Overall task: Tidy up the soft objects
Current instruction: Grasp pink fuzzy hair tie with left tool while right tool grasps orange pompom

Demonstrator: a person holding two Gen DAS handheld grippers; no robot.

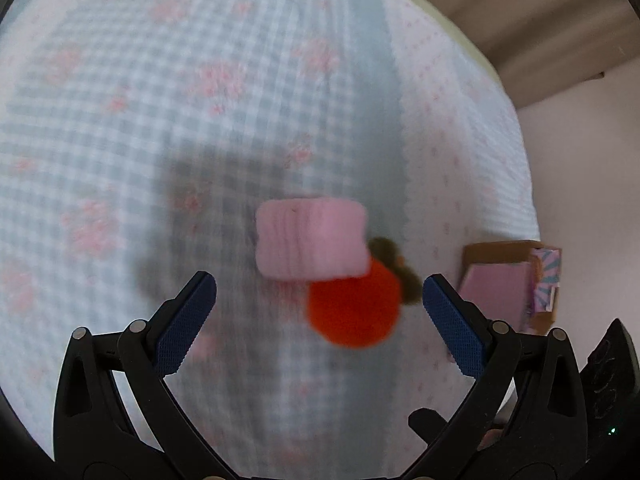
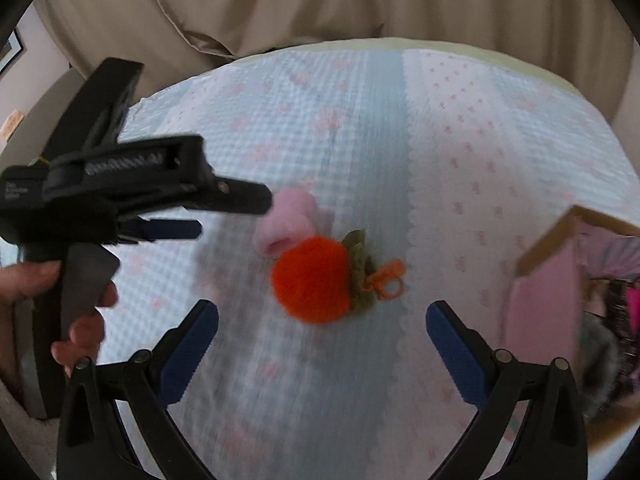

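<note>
— So, what are we looking at on the bed?

— Two soft things are lying together on the pale blue gingham quilt with pink flowers: a small pink plush pillow-shaped toy and a fluffy orange pompom fruit with green felt leaves. The pompom is touching the pink toy's near corner, and an orange plastic clip is sticking out beyond its leaves.

— And the two tools?

— The left gripper is hovering above the pair with its jaws spread wide, holding nothing; a hand is squeezing its handle. The right gripper is hanging just short of the pompom, jaws equally wide and empty.

— Where are they meant to go?

— I'm guessing into the open cardboard box with a pink lining sitting at the right on the quilt, well apart from the toys. Some fuzzy things are already lying inside it, though they're too blurred to name.

— How is the pompom going to behave?

— It's looking very light and squashy, so it's probably going to compress rather than slip. I'd be pinching across the round orange body, not the leaves or clip, which might let it dangle and swing. The pink toy is looking just as light; gripping across its short sides seems safest.
</note>
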